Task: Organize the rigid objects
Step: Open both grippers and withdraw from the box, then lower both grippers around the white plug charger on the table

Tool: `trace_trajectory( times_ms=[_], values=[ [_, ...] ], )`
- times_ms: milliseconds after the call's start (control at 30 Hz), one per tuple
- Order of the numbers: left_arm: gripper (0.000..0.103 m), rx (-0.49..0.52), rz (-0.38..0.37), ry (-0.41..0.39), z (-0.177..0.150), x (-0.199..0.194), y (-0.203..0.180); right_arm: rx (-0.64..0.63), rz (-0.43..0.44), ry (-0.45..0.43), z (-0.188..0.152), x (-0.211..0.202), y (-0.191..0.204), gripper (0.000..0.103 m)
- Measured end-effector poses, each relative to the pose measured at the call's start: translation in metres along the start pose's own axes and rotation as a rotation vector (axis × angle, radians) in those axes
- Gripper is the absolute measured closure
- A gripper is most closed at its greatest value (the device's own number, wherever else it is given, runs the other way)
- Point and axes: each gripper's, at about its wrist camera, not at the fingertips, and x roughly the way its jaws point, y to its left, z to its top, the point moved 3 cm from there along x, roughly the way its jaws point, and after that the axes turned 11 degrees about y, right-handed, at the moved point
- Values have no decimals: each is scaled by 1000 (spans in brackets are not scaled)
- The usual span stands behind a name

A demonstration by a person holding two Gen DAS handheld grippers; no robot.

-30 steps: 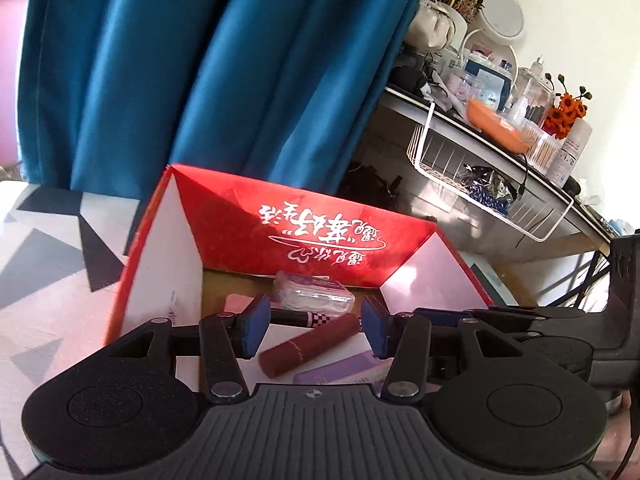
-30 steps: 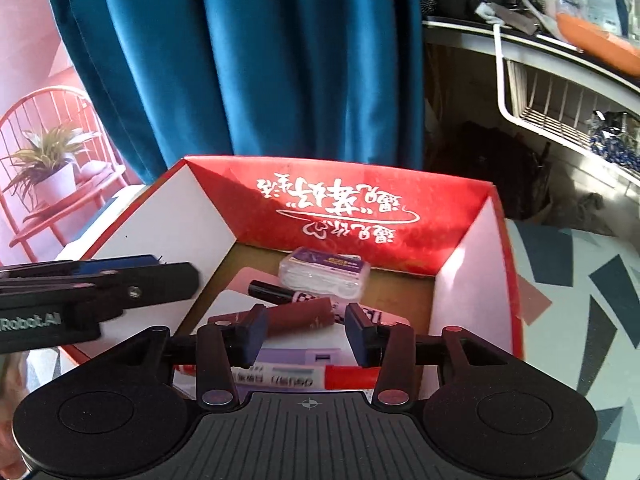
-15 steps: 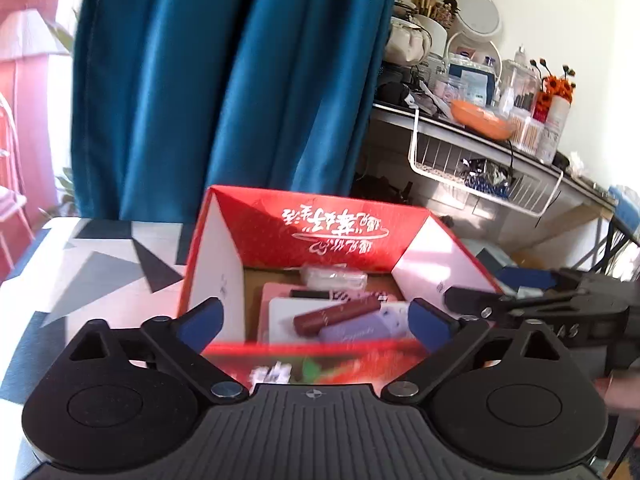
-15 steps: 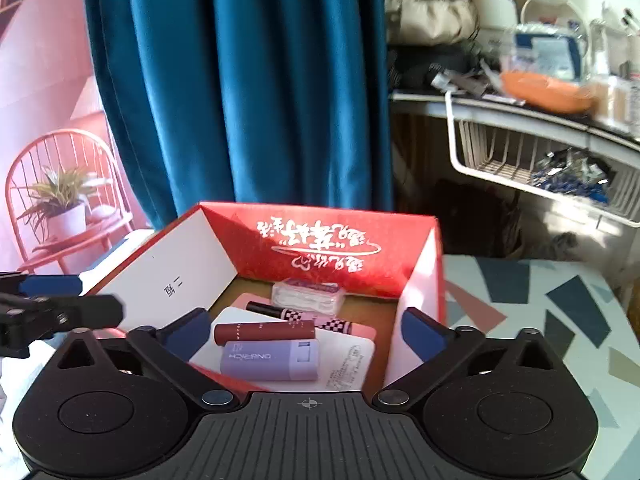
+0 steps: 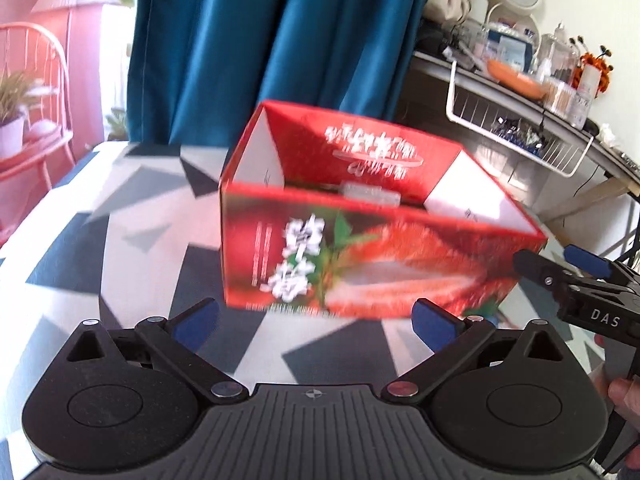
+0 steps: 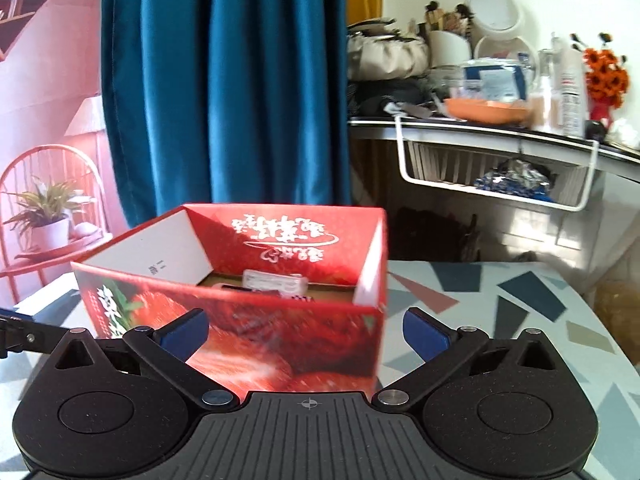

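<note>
Glossy red cardboard box (image 5: pixel 360 256), clear plastic case (image 6: pixel 276 282) inside, patterned tabletop (image 5: pixel 120 216)

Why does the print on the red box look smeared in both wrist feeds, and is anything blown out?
Left wrist view: the red box front is motion-blurred, while the left tool stays sharp; the window area at upper left is overexposed pink. Right wrist view: the box front and the shelf clutter are smeared, while the right tool stays crisp. Fisheye bends the table edge.

A home bedroom corner: a shelf (image 6: pixel 480 130) with mirror (image 6: pixel 496 12), cosmetics and flowers (image 6: pixel 606 78), right of a blue curtain (image 6: pixel 224 80).
</note>
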Motion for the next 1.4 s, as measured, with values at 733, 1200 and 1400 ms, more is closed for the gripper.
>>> trace_trajectory(
  times_ms=[733, 1200, 1400],
  values=[
    [0, 42, 126, 76, -47, 30, 2, 4, -32, 142, -68, 40, -11, 1],
    [16, 47, 132, 106, -55, 47, 4, -3, 7, 152, -69, 42, -9, 1],
    [39, 46, 121, 76, -54, 46, 5, 13, 15, 162, -70, 43, -12, 1]
  ],
)
